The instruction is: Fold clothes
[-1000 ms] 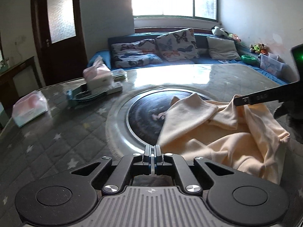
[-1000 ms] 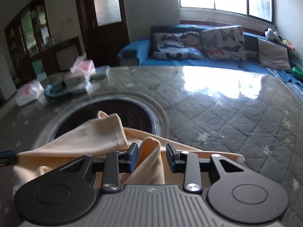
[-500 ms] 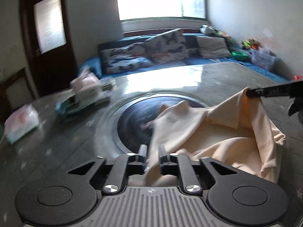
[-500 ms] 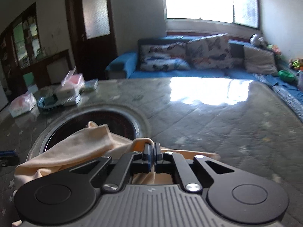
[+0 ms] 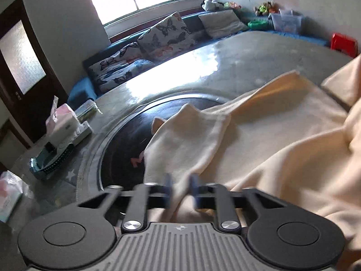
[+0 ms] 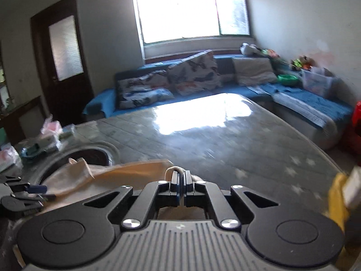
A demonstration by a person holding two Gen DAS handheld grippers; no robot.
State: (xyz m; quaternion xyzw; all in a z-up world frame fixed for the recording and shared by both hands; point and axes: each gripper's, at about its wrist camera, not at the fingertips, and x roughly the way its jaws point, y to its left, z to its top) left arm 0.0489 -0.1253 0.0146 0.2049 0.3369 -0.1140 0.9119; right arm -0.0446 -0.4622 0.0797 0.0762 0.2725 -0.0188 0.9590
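A cream garment (image 5: 270,135) lies crumpled on the grey quilted table (image 6: 225,140), partly over the dark round inset (image 5: 126,149). In the left wrist view my left gripper (image 5: 180,189) has a fold of the garment's near edge between its blurred jaws, which are closing and still stand a little apart. My right gripper (image 6: 181,180) is shut on another fold of the cream garment (image 6: 126,171); a small loop of cloth sticks up above its fingertips. The left gripper (image 6: 33,188) also shows at the left edge of the right wrist view.
A tissue box (image 5: 63,122) and a teal tray (image 5: 52,160) stand left of the inset, with a plastic packet (image 5: 9,194) nearer the table edge. A blue sofa (image 6: 304,103) with cushions runs behind the table. A blurred yellow thing (image 6: 336,198) sits at the right.
The right gripper shut on a fold of the garment and carried it to the right. The left gripper, shut before, opened, moved onto the garment's edge and rolled.
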